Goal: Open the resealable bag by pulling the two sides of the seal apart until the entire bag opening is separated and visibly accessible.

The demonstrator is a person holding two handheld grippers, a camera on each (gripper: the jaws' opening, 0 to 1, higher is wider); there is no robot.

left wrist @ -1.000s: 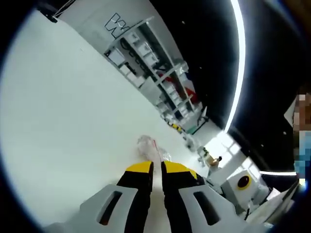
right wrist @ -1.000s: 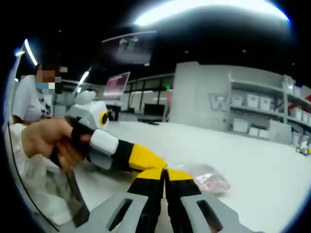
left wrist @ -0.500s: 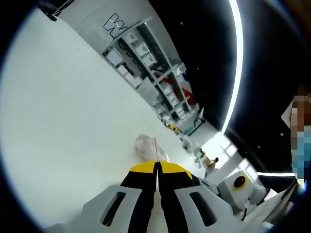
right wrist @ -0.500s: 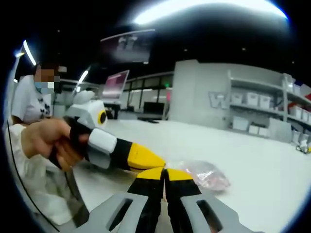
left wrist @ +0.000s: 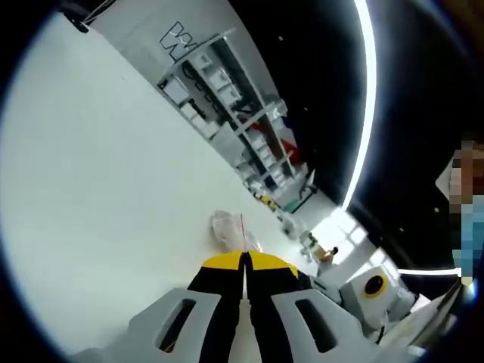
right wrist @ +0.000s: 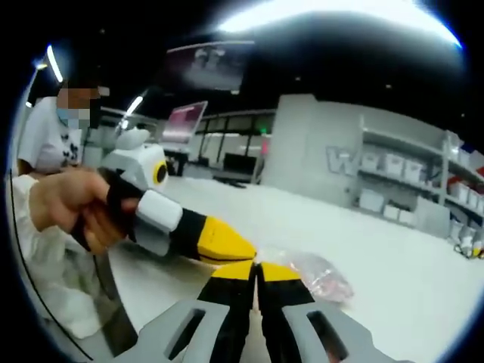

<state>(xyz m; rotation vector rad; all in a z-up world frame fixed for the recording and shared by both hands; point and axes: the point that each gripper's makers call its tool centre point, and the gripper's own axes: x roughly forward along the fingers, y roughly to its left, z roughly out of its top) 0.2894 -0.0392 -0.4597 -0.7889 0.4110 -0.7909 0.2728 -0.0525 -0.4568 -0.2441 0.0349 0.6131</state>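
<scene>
Bag of clear plastic lies on the white table, its near edge pinched by both grippers. The right gripper has its jaws pressed together on it; the left gripper, held in a hand, is likewise clamped on the bag.

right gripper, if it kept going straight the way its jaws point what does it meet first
The resealable bag: the right gripper has its jaws shut at the bag's near edge, and the rest of the bag lies just ahead on the white table. Depth is hard to judge.
</scene>
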